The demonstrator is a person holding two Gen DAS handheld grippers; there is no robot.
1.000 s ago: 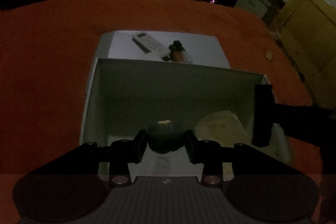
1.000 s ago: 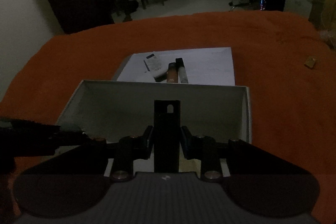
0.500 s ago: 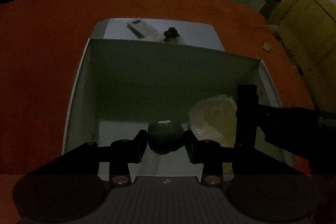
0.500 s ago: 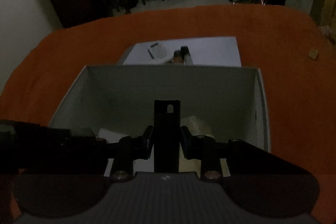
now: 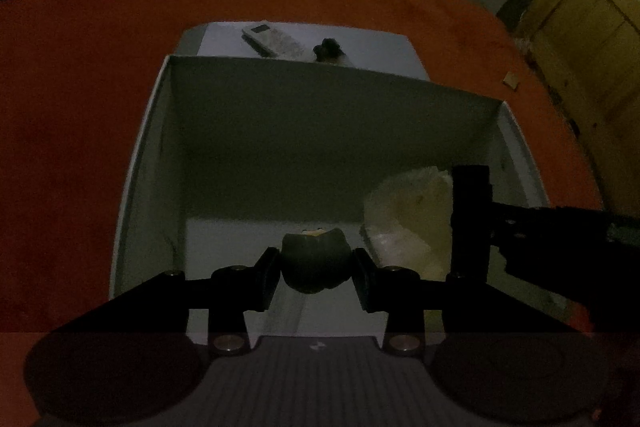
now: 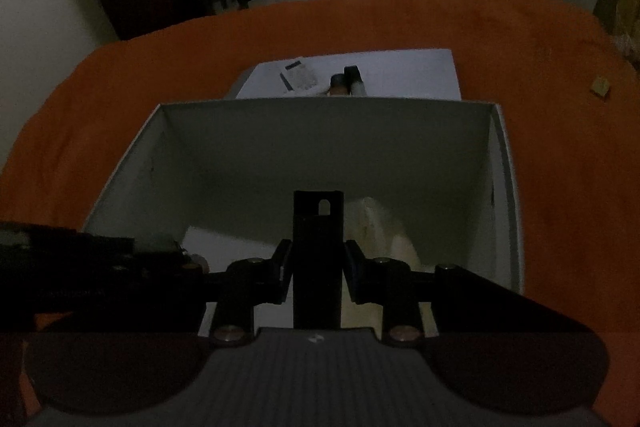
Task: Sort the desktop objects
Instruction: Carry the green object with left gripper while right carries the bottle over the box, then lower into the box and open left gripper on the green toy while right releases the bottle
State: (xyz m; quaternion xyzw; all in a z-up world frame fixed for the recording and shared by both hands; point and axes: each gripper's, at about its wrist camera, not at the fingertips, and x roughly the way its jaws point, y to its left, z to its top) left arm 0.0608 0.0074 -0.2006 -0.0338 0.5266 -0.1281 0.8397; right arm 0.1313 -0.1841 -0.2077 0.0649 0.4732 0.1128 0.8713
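Fingers of your left hand-held gripper [image 5: 316,269] are closed on a dark green, rounded object with a pale top [image 5: 314,259], holding it just inside the near end of the open white cardboard box [image 5: 332,131]. Your right hand-held gripper [image 6: 318,269] clamps a flat black rectangular piece with a small slot near its top [image 6: 318,247] — upright, also over the box's near end, to the right of the green object. On the box floor, between the two, lies a pale crumpled plastic bag [image 5: 408,215]. Beyond the box's far wall, a white sheet [image 6: 408,73] on the orange-covered desk [image 5: 80,107] carries a white remote control [image 5: 272,41] and a couple of small dark-capped bottles [image 6: 348,83] — partly hidden by the wall.
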